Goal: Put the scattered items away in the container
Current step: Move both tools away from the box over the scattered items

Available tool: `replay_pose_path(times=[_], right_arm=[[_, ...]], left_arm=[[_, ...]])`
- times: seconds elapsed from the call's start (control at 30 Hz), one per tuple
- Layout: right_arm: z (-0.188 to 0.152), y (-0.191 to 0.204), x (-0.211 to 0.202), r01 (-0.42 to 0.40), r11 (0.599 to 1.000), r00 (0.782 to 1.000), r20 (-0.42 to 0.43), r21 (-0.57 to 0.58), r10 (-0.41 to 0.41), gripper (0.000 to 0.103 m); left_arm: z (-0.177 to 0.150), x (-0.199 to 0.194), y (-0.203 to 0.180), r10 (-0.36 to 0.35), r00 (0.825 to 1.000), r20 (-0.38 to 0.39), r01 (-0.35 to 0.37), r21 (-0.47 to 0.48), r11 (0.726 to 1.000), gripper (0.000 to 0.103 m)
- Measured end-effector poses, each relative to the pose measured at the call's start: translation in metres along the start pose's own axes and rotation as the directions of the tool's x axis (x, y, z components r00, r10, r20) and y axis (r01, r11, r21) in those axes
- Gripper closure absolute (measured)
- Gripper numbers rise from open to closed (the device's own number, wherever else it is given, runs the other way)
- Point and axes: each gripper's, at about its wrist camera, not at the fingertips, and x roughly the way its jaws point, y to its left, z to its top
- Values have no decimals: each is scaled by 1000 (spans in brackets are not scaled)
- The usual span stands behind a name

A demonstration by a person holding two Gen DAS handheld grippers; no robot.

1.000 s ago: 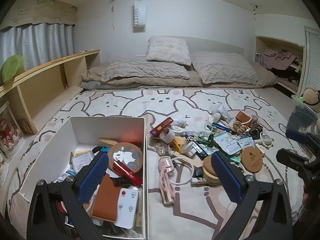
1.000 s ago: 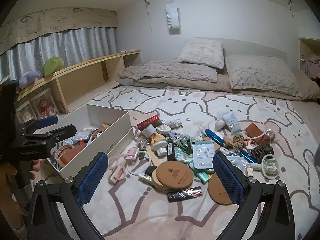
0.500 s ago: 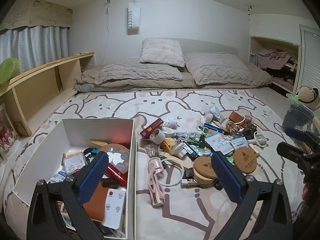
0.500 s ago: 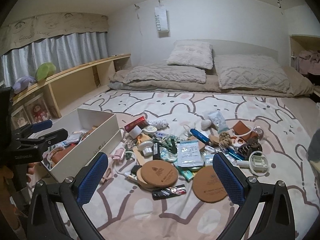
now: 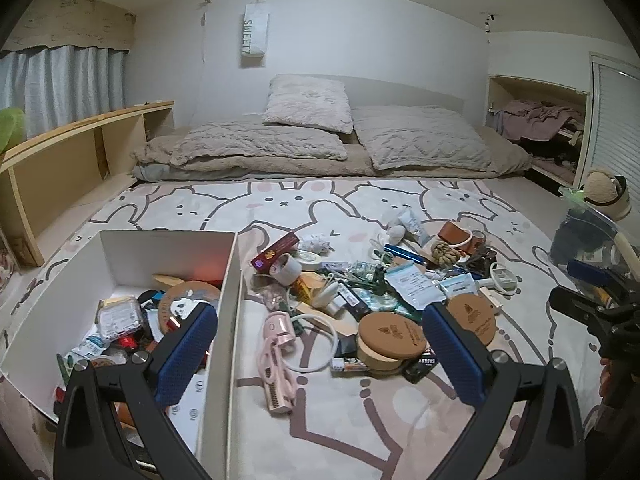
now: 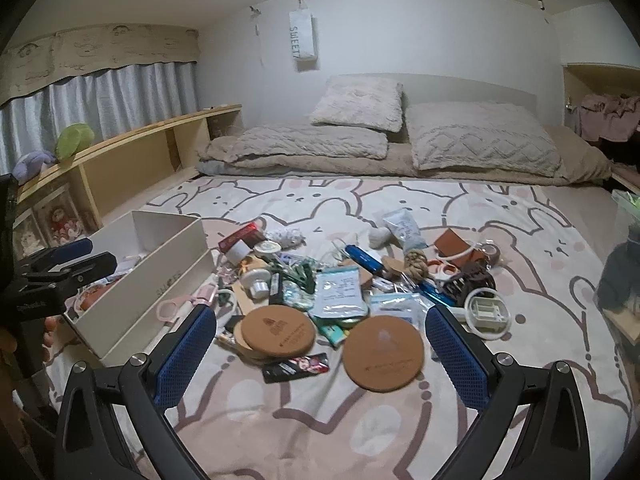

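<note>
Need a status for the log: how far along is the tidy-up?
Partly done: the white box already holds several items. Nothing in hand: left gripper and right gripper are both open and empty. Left: the big pile on the bedspread, including cork coasters and pink curler.

Left gripper: jaws spread wide, blue-padded fingers rising from the lower corners of the left wrist view, nothing between them. Right gripper: same wide-open pose in the right wrist view, pads empty. Each gripper also appears at the other view's edge: the left at the middle left, the right at the middle right.
</note>
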Motion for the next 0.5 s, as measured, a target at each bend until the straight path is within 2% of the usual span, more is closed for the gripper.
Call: replay_pose_path(times=[0.5], right_arm=[[-26, -37, 7, 52, 999, 997, -52, 9, -51, 0]], left_arm=[[-27, 36, -35, -56, 995, -83, 60, 52, 997, 0]])
